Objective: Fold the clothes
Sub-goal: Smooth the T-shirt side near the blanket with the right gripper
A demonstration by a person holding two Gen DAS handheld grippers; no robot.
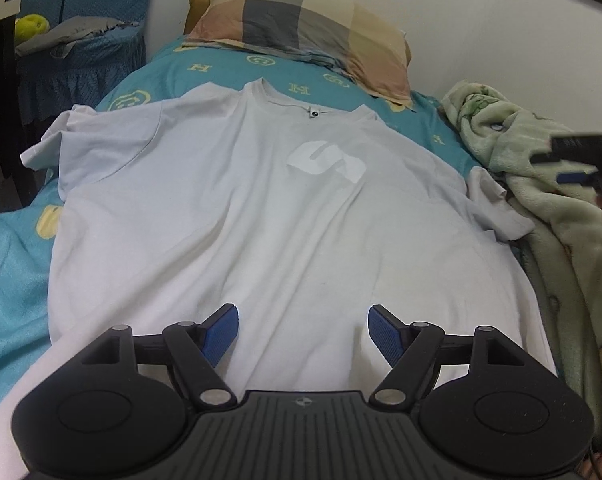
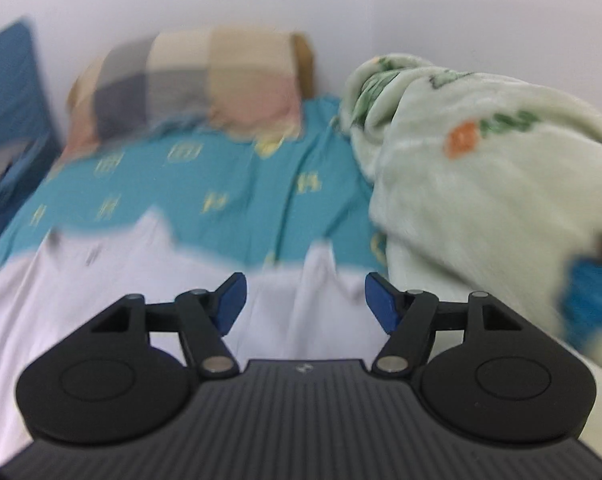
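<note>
1. I see a bed (image 1: pixel 17 248) with a teal sheet against a white wall; a white T-shirt (image 1: pixel 229 216) lies flat on it, collar toward the checked pillow (image 1: pixel 301 28).
2. My left gripper (image 1: pixel 303 330) is wide open, empty, over the hem.
3. My right gripper (image 2: pixel 305 300) is wide open, empty, beside the green blanket (image 2: pixel 481 184).

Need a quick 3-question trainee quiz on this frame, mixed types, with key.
1. True or false: the T-shirt lies spread flat on the bed sheet, collar toward the pillow.
2. Multiple choice: the left gripper is (A) shut on the T-shirt, (B) open above the T-shirt, (C) shut on the blanket.
3. Fill in: the green blanket is bunched on the shirt's ____ side in the left wrist view.

Key: 1 true. 2 B. 3 right.
</note>
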